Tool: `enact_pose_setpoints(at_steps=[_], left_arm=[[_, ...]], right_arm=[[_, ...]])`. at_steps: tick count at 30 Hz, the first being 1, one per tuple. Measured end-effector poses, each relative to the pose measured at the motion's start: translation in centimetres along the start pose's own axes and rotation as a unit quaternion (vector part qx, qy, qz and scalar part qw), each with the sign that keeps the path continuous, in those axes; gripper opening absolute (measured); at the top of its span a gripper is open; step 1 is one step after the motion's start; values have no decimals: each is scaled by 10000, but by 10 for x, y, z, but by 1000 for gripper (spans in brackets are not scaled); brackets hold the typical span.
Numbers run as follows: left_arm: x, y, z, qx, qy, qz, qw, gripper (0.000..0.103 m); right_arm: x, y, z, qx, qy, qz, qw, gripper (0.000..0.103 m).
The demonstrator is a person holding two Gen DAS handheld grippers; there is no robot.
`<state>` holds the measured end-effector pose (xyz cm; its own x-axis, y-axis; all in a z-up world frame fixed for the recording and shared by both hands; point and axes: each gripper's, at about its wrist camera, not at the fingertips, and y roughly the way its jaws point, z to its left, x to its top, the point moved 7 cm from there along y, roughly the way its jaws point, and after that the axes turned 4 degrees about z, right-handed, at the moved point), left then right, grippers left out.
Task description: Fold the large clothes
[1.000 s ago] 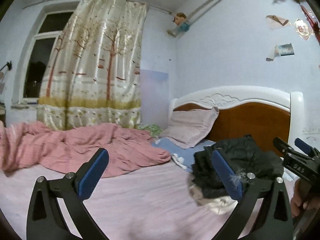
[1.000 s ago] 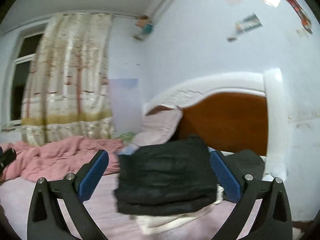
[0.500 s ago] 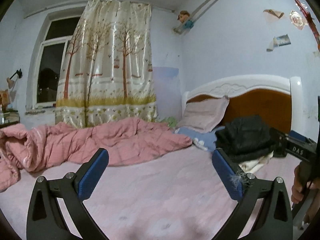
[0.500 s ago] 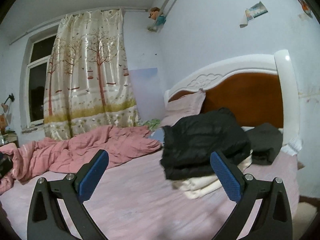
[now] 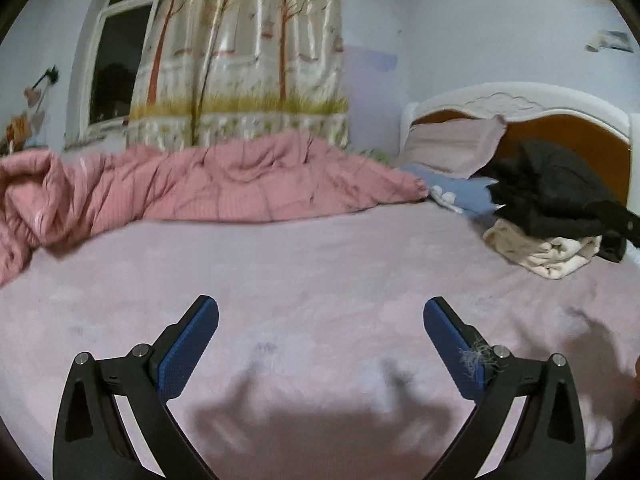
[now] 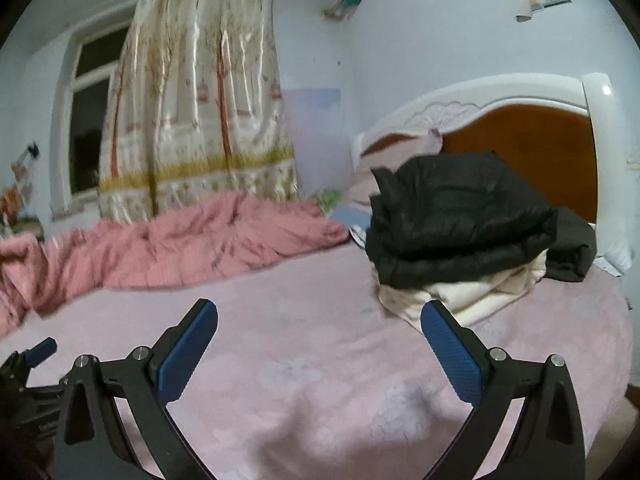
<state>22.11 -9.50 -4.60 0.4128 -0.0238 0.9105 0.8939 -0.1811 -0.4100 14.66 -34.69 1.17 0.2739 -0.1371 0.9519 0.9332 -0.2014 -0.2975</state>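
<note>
Near the headboard [image 6: 532, 152] end of the bed [image 6: 320, 360], a folded black jacket [image 6: 456, 216] sits on top of a folded cream garment [image 6: 460, 292], the two forming a small stack on the pink sheet. Another dark garment [image 6: 574, 246] lies just beside the stack, toward the headboard. In the left wrist view the same stack appears at the far right, the black jacket [image 5: 552, 192] over the cream garment [image 5: 544, 252], well apart from the left gripper [image 5: 320, 316]. That gripper hangs over bare pink sheet with its jaws spread wide and nothing between them; a tuft of pale lint clings to its right blue pad. The right gripper [image 6: 319, 318] is likewise released, jaws wide apart and holding nothing, with its right fingertip lying near the edge of the cream garment in the picture, though whether it touches cannot be told. A rumpled pink quilt [image 5: 192, 184] is bunched along the far side of the bed below a tree-printed curtain [image 5: 244, 52], and a pink pillow [image 5: 452, 148] leans against the headboard. The left gripper's tip shows at the lower left edge of the right wrist view.
</note>
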Motion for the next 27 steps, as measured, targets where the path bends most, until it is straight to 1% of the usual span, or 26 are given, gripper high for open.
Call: enact_pose_setpoints(at_steps=[2, 3, 8, 11, 14, 17, 21, 23, 27], left_arm=[[-2, -5, 4, 50, -91, -119, 9999, 102], [-3, -6, 3, 87, -79, -152, 9998, 102], [-4, -12, -8, 238, 185, -283, 9991, 102], [-3, -14, -9, 270, 245, -340, 9988, 103], [-2, -15, -2, 263, 92, -351, 9990, 103], [-1, -13, 2, 245, -4, -287, 9993, 103], [-1, -12, 2, 249, 2, -271, 9993, 103], [-2, -11, 1, 245, -6, -244, 9994, 103], [-1, -11, 1, 247, -7, -275, 9993, 103]], right_arm=[[-4, 7, 1, -192, -89, 113, 9997, 103], [-5, 10, 1, -219, -137, 171, 9995, 103], [-16, 26, 5, -417, -447, 547, 9966, 103], [-16, 23, 6, -487, -511, 459, 9964, 103], [-15, 18, 7, -553, -560, 312, 9964, 103], [-15, 18, 9, -578, -630, 294, 9959, 103], [-18, 21, 9, -584, -727, 347, 9950, 103], [-19, 24, 4, -626, -647, 389, 9952, 103], [-17, 20, -5, -709, -504, 287, 9958, 103]])
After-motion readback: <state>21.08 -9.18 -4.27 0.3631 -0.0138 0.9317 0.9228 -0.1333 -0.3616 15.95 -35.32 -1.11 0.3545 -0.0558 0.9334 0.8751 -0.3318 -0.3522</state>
